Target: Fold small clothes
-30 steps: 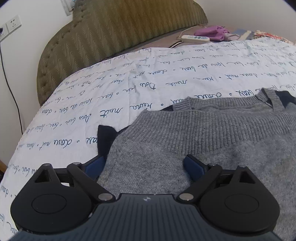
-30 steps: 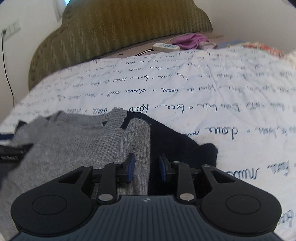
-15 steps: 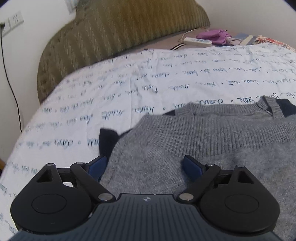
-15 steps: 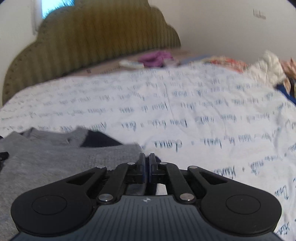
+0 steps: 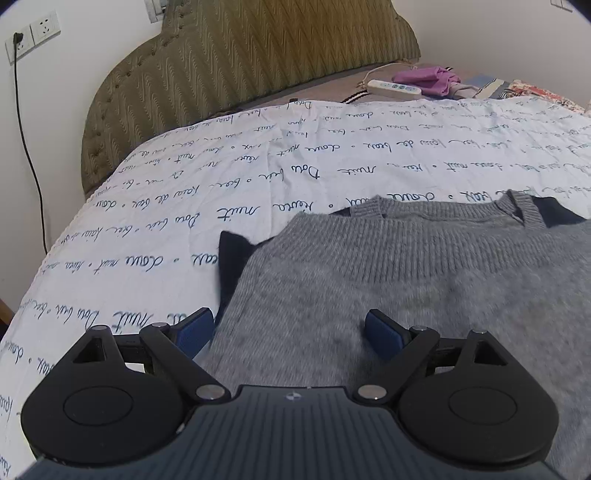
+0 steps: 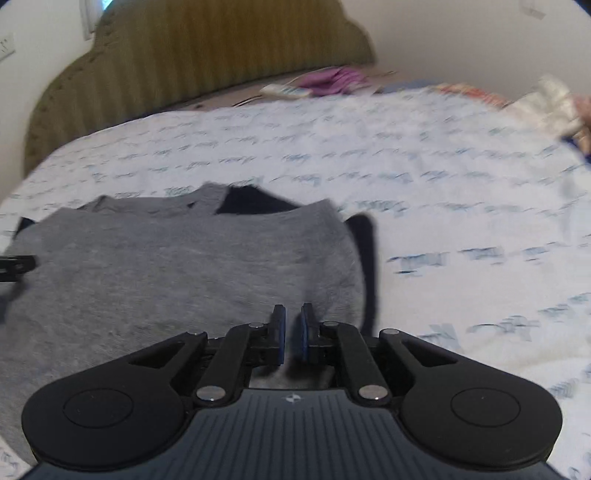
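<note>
Left gripper (image 5: 290,330) gapes wide over the grey sweater (image 5: 406,280) at frame bottom; right gripper (image 6: 291,332), fingers nearly together, grips nothing visible.

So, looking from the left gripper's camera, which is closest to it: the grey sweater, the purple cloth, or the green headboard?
1. Grey sweater, just ahead of the left gripper, lying between its open fingers.
2. Green headboard, across the bed, upper left.
3. Purple cloth, far right, about as distant as the headboard; too close to call.

Home bedroom, bed (image 5: 258,177) with script-printed sheet, padded olive headboard (image 5: 258,55), wall sockets (image 5: 33,33)
</note>
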A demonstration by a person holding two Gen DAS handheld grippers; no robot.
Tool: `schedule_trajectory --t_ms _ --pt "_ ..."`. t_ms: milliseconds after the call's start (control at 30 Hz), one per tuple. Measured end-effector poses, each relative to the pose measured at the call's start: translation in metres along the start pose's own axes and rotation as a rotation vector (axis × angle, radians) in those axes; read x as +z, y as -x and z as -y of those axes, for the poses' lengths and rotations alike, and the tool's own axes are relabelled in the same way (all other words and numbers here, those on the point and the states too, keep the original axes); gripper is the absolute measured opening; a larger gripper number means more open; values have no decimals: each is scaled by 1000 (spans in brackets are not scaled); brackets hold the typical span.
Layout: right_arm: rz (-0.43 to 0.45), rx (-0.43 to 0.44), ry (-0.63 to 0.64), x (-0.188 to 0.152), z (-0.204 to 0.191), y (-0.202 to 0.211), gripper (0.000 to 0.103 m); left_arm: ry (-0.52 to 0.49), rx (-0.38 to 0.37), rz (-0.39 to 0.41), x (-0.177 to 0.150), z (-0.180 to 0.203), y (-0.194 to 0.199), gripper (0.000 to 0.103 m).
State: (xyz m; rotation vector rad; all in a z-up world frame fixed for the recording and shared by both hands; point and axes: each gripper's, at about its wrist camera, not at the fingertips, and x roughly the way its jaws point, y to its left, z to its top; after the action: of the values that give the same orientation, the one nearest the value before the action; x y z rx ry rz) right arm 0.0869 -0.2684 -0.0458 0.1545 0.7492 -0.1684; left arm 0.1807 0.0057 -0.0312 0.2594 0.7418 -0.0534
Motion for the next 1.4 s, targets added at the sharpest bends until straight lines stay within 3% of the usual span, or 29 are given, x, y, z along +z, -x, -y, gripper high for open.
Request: schedule_trajectory --t_ms 67,133,233,333,433,600,767,800,900,1000,1067,1233,1400 --pt "56 -41 14 -3 -7 21 9 14 -3 -3 -5 -3 5 92" --pt "62 22 29 -10 -14 36 10 32 -14 -9 -10 -6 10 92" --pt "4 91 69 -25 -26 39 12 45 -24 -24 -20 -8 17 92" --pt "-45 51 46 -40 -19 30 12 41 -27 -32 -32 -11 26 92" --pt "-21 60 -39 -39 -9 42 13 59 -28 -43 -45 -19 33 93" --pt "-34 48 18 -47 -15 43 14 107 -43 -68 -63 -32 40 95" --pt "9 4 -35 -48 -13 54 15 116 -46 -71 -78 -39 46 99" --pt "23 -10 -19 -48 -16 58 19 123 -49 -72 -81 -40 47 100" --pt "8 -15 12 -50 -18 56 50 145 -56 -74 -86 -44 47 102" --pt "3 -96 -20 -54 -11 53 53 144 -56 -70 -89 -45 49 103" --pt "80 -128 -13 -52 -15 66 53 141 -57 -70 -88 -45 50 103" --pt "172 -25 130 -41 -60 88 54 164 -89 -83 -78 -57 55 97" --pt "118 143 207 -45 -110 84 57 181 -101 -61 -57 -81 58 97"
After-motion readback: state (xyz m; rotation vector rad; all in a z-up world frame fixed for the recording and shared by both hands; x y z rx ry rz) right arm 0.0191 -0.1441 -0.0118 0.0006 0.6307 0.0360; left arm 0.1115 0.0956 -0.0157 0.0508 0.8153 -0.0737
